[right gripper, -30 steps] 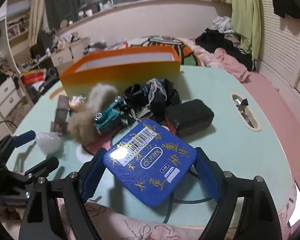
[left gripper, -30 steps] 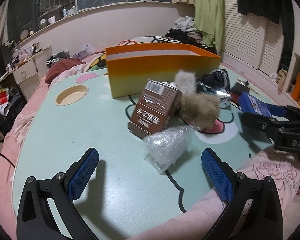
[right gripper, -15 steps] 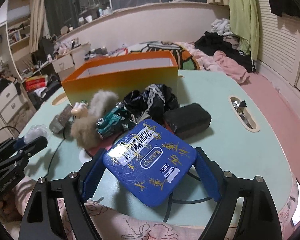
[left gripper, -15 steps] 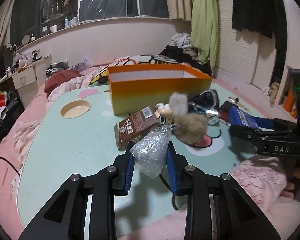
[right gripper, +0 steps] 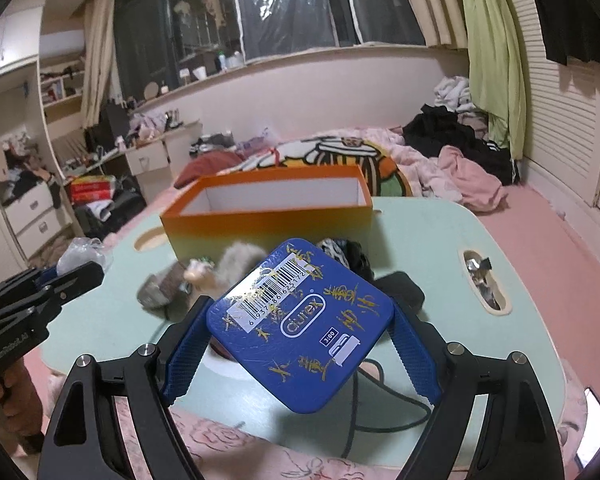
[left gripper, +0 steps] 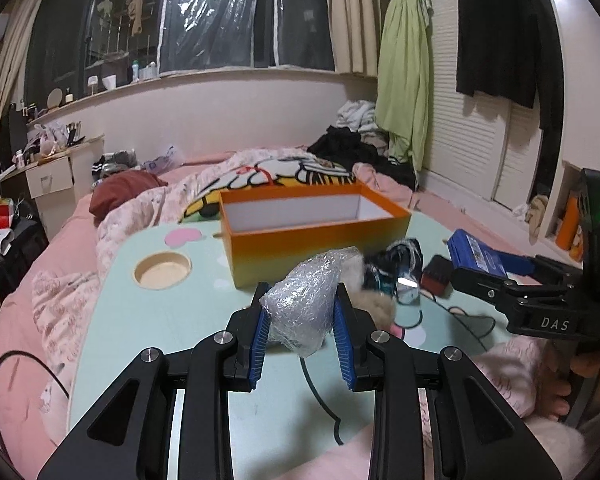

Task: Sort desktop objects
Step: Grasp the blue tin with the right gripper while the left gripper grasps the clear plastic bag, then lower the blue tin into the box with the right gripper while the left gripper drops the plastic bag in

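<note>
My left gripper (left gripper: 300,320) is shut on a crumpled clear plastic bag (left gripper: 304,300) and holds it above the mint table (left gripper: 160,312), short of the open orange box (left gripper: 312,236). My right gripper (right gripper: 300,340) is shut on a blue square tin (right gripper: 300,324) with a barcode, also raised above the table; the tin shows in the left wrist view (left gripper: 474,256) too. The orange box (right gripper: 268,208) stands at the table's far side, its white inside showing. The bag and the left gripper show at the left of the right wrist view (right gripper: 80,252).
On the table between the grippers and the box lie a furry toy (right gripper: 236,260), a brown carton (right gripper: 160,292), a green toy car (left gripper: 404,288), black lacy cloth (right gripper: 352,252) and a black case (right gripper: 400,288). A round cup hole (left gripper: 162,270) sits at left, a slot (right gripper: 482,284) at right.
My left gripper closed on the plastic bag and lifted it off the table toward the box. My right gripper rose with the blue tin. Both views now look down into the box.
</note>
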### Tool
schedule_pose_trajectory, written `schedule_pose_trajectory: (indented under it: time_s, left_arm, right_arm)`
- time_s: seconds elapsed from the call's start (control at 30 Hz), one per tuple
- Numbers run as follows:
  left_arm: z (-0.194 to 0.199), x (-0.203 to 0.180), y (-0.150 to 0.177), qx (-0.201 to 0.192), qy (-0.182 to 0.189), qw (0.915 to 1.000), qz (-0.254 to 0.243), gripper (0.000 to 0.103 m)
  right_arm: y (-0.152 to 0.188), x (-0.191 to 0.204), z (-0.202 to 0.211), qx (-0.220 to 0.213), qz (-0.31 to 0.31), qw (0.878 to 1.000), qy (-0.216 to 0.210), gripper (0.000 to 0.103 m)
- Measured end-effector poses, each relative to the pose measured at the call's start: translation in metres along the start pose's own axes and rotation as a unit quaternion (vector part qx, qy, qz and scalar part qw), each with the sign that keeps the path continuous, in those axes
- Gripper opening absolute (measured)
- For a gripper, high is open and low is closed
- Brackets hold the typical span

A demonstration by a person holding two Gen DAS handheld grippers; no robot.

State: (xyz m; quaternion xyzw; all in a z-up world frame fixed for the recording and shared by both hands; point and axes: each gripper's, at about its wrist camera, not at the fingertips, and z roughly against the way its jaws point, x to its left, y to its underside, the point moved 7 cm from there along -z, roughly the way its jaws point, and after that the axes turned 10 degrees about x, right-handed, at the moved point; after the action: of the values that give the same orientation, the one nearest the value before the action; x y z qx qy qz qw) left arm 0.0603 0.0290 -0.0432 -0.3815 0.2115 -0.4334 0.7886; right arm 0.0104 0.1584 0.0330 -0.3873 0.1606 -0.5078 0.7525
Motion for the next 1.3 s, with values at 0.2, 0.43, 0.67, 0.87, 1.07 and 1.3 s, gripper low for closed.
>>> schedule_pose_trajectory:
  time_s: [0.2, 0.43, 0.67, 0.87, 1.07, 1.3]
  left_arm:
    - [0.002, 0.005, -0.016, -0.012, 0.001, 0.9999, 0.0, 0.031]
    - [0.003, 0.003, -0.034, -0.036, 0.003, 0.9994, 0.0, 0.031]
    - [-0.002, 0.008, -0.047, -0.041, 0.001, 0.9991, 0.01, 0.031]
    - [-0.005, 0.01, -0.068, -0.061, -0.007, 0.9981, 0.011, 0.031]
    - [-0.022, 0.019, -0.106, -0.071, 0.002, 0.9969, 0.033, 0.031]
    - [-0.083, 0.033, -0.145, -0.032, -0.007, 0.9971, 0.069, 0.031]
  right_arm:
    - [-0.025, 0.007, 0.004, -0.015, 0.002, 1.0, -0.015, 0.086]
    - [-0.065, 0.014, 0.013, -0.056, 0.004, 0.998, -0.014, 0.086]
    - [-0.085, 0.022, 0.016, -0.073, 0.017, 0.997, -0.007, 0.086]
    - [-0.103, 0.024, 0.002, -0.069, 0.023, 0.997, -0.002, 0.086]
    - [-0.141, 0.018, -0.023, -0.062, 0.004, 0.998, 0.006, 0.086]
    - [-0.182, 0.003, -0.086, -0.025, -0.02, 0.999, 0.025, 0.086]
